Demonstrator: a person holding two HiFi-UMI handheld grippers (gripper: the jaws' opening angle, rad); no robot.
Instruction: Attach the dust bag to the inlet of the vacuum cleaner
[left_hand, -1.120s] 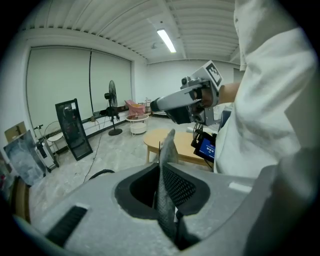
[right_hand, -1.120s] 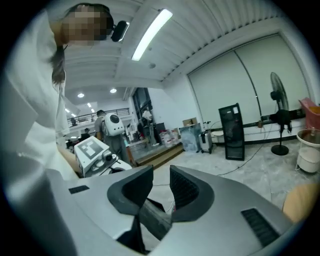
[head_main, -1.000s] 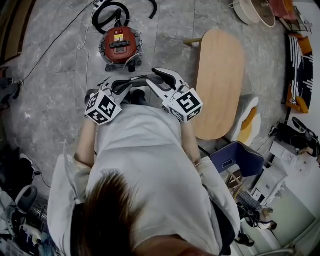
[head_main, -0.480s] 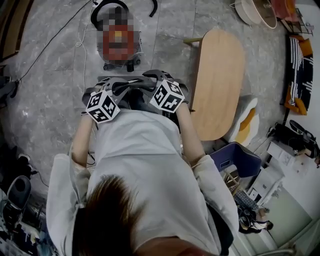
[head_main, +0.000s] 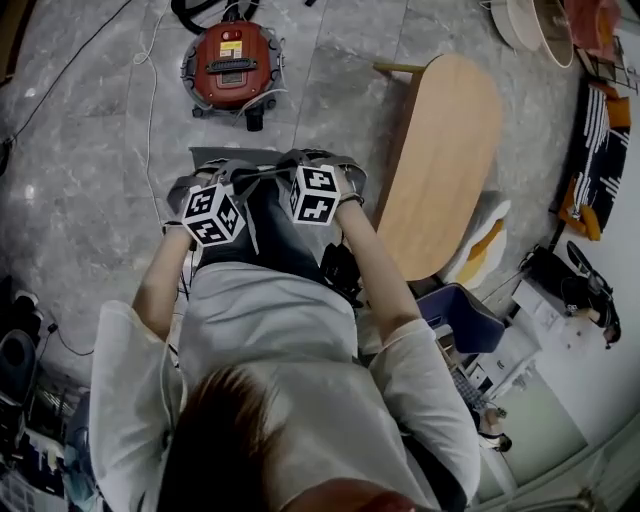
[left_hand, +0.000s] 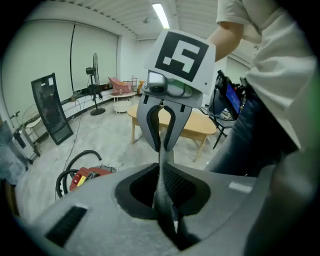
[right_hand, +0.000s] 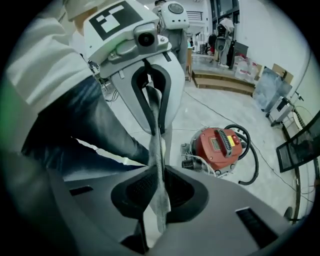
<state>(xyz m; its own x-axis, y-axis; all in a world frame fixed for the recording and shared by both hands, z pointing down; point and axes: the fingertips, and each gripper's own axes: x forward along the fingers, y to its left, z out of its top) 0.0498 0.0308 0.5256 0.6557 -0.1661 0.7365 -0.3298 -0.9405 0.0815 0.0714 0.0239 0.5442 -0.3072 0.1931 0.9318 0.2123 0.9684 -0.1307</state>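
Your left tool (left_hand: 164, 210) clamps the dust bag (left_hand: 161, 167), right tool (right_hand: 159, 200) just closed on it; limp, light cloth, so hold its edge taut.

No word, brand or number can be read. The red vacuum cleaner (head_main: 232, 65) on the floor bears a yellow label (head_main: 231, 47) beside its handle and a small grey panel (right_hand: 218, 143) on its top, both too small to make out. The left marker cube (head_main: 213, 215) and the right marker cube (head_main: 316, 194) show only black-and-white square patterns, no letters.
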